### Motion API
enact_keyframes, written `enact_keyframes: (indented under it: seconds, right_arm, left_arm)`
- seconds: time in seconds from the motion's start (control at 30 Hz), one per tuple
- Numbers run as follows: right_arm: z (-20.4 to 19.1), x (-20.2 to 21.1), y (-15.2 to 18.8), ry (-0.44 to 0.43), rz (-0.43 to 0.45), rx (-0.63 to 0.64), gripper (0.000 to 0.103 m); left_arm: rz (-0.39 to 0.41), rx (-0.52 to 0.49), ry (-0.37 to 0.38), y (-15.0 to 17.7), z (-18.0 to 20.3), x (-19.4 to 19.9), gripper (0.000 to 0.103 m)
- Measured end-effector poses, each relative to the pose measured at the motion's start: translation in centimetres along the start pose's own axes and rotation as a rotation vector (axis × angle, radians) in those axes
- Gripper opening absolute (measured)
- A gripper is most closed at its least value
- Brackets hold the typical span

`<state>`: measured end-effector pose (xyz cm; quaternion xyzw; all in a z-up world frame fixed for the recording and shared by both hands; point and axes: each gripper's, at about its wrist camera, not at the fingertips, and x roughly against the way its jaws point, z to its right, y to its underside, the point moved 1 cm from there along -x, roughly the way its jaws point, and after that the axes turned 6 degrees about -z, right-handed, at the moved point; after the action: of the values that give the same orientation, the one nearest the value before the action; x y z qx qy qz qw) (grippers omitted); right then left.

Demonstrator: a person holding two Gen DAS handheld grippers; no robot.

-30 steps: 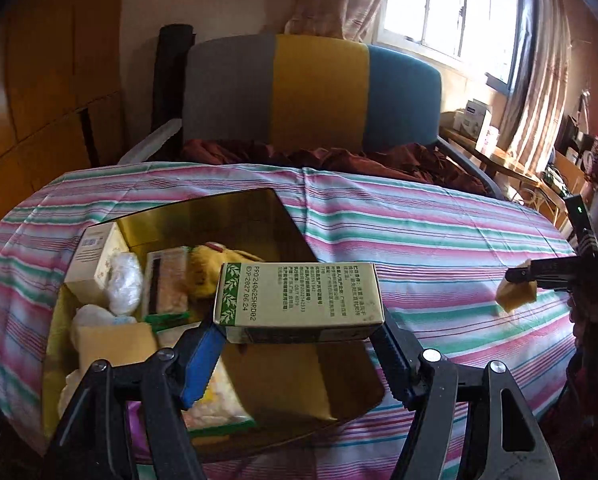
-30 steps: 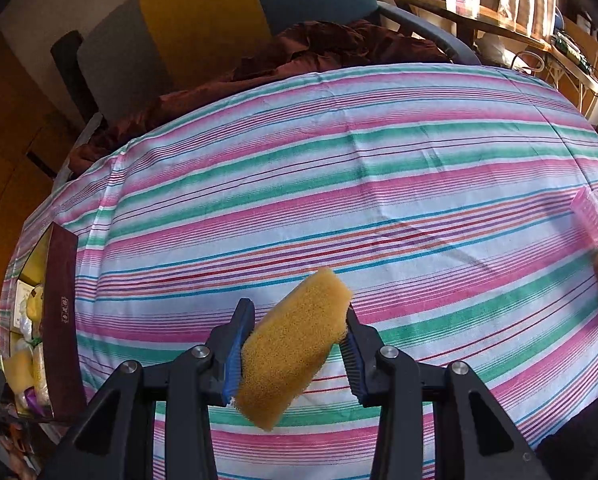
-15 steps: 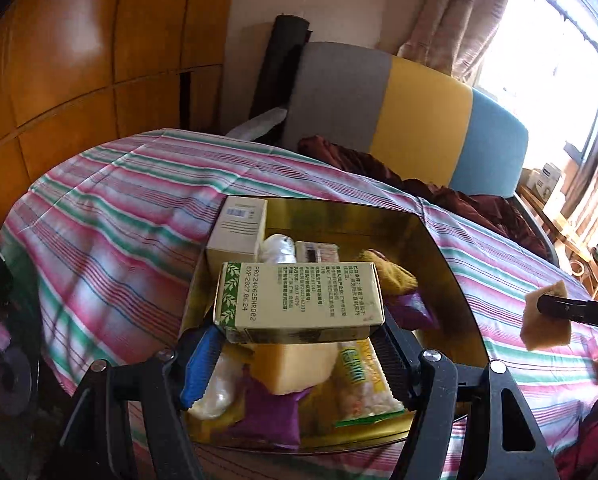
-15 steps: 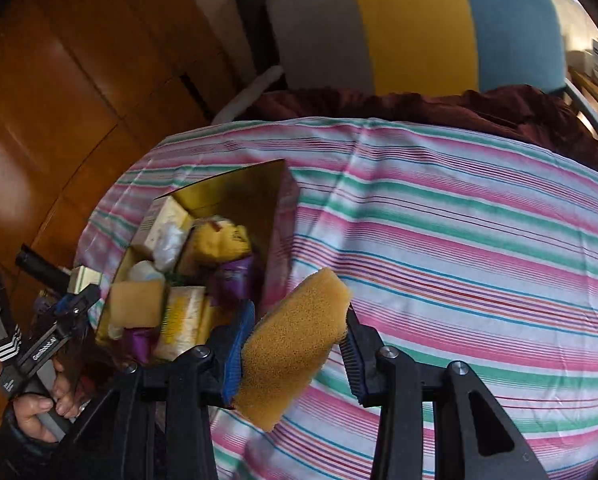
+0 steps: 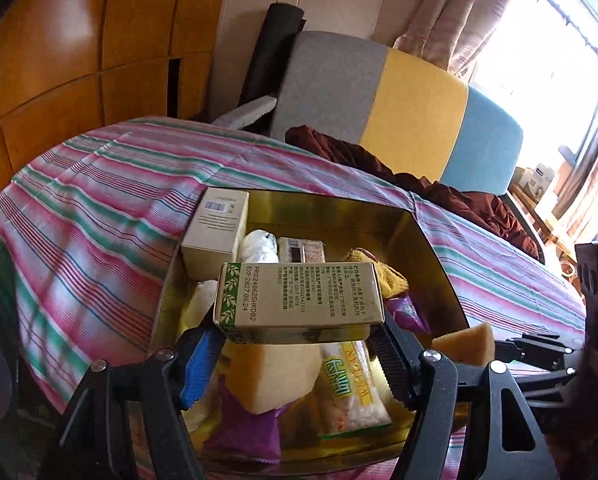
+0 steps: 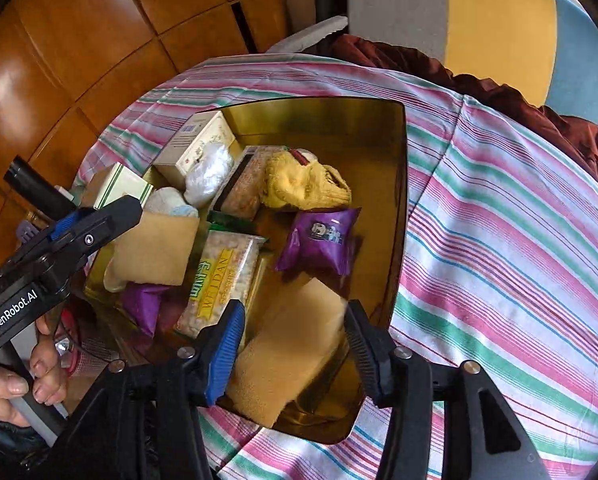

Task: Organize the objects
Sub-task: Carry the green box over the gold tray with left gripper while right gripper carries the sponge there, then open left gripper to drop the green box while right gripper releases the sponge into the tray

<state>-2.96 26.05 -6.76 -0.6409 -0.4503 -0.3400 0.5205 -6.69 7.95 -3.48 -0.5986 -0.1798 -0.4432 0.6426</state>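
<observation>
A gold-lined box (image 5: 335, 210) (image 6: 397, 208) sits on the striped table, holding several items. My left gripper (image 5: 295, 356) is shut on a cream carton with green leaf print (image 5: 299, 300), held just above the box's near end; the carton also shows in the right wrist view (image 6: 117, 188). My right gripper (image 6: 293, 354) is shut on a yellow sponge (image 6: 287, 354), held over the box's near right corner. In the left wrist view the sponge (image 5: 465, 342) shows at the box's right edge.
In the box lie a white carton (image 6: 195, 148), a yellow cloth (image 6: 303, 182), a purple packet (image 6: 319, 240), a noodle pack (image 6: 219, 280) and another sponge (image 6: 155, 250). A striped cloth (image 6: 499, 208) covers the table. A chair (image 5: 399, 96) stands behind.
The right gripper has carried the sponge leftwards from the open table to above the box. The left gripper has shifted over the box's near end, still holding the carton.
</observation>
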Motion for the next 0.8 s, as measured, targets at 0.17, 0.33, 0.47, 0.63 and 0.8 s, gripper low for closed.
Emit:
enact_keyframes:
  seconds: [0.17, 0.33, 0.47, 0.63, 0.8]
  right_arm:
    - [0.5, 0.9, 0.6, -0.007, 0.051, -0.019, 0.075]
    - [0.8, 2.1, 1.4, 0.004, 0.084, -0.010, 0.076]
    - [0.7, 2.5, 1.5, 0.024, 0.097, -0.008, 0.076]
    - [0.7, 2.2, 1.6, 0.032, 0.094, -0.005, 0.077]
    - [0.4, 1.7, 1.7, 0.033, 0.090, 0.000, 0.077]
  left_arm:
    - [-0.027, 0.009, 0.013, -1.1, 1.2, -1.9, 0.071]
    - [-0.054, -0.014, -0.002, -2.1, 2.6, -4.0, 0.071]
    - [-0.098, -0.019, -0.038, -2.5, 3.2, -6.4, 0.073]
    - [-0.090, -0.046, -0.062, -2.2, 3.9, -7.1, 0.083]
    - [-0.070, -0.066, -0.071, -1.8, 3.7, -6.4, 0.086]
